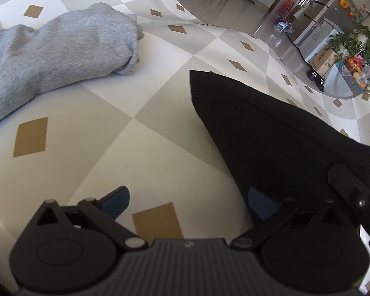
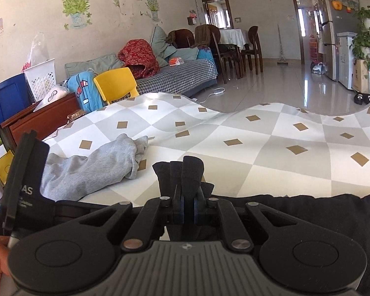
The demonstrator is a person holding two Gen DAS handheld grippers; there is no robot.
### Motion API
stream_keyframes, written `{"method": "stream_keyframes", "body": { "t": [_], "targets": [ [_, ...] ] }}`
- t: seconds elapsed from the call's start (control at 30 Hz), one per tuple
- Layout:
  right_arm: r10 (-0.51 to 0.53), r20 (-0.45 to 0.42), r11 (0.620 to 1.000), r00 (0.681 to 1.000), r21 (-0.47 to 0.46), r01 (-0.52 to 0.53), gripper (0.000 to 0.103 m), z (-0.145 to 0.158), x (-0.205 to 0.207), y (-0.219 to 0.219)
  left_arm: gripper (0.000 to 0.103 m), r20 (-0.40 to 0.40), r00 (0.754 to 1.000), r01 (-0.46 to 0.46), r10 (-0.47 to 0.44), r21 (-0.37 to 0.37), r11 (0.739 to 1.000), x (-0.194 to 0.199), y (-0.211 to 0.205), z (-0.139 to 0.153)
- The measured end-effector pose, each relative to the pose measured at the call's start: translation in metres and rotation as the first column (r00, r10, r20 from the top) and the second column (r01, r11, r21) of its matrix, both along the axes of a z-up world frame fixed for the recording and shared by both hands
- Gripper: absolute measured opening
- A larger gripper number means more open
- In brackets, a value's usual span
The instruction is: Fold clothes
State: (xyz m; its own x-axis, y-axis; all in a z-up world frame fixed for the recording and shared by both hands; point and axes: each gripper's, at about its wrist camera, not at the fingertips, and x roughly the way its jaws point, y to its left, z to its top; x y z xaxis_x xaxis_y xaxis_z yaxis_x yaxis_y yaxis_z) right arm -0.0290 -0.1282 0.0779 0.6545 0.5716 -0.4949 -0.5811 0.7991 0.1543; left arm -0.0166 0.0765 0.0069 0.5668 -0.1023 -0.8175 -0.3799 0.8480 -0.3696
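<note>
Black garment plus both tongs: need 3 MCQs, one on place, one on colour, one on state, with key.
1. Seen from the right wrist, the grey garment lies where relative to the black garment?
A left
B right
C underneath

2. What colour are the small diamonds on the checked cloth?
A red
B tan
C green

3. What is the state of the left tongs?
A shut on black fabric
B shut on nothing
C open

Key: 1 A, the grey heap sits left of the pinched black fabric. 2 B, tan patches dot the cloth. 3 C, the blue pads stand wide apart, while the right tongs pinch the black garment.
</note>
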Motion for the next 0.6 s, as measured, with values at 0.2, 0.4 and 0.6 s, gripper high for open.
{"method": "stream_keyframes", "body": {
  "t": [0.2, 0.4, 0.6],
  "targets": [
    [-0.002, 0.017, 1.0, 1.0, -0.003, 0.002, 0.008, 0.015, 0.009, -0.017, 0.103, 0.001, 1.0, 0.014, -0.014, -0.025, 1.0, 0.011, -0.017, -0.004],
    [-0.003, 0.052, 1.0, 0.999, -0.029, 0.004, 0.008, 0.03, 0.013, -0.037, 0.103, 0.025, 0.999, 0.023, -0.023, -0.02, 1.0, 0.02, -0.04, 0.002],
    [-0.018, 0.085, 0.999, 0.996, -0.027, 0.02, 0.008, 0.045, 0.01, -0.065, 0.103, 0.046, 0.997, 0.065, -0.065, -0.003, 0.998, 0.034, -0.076, 0.015]
  ]
}}
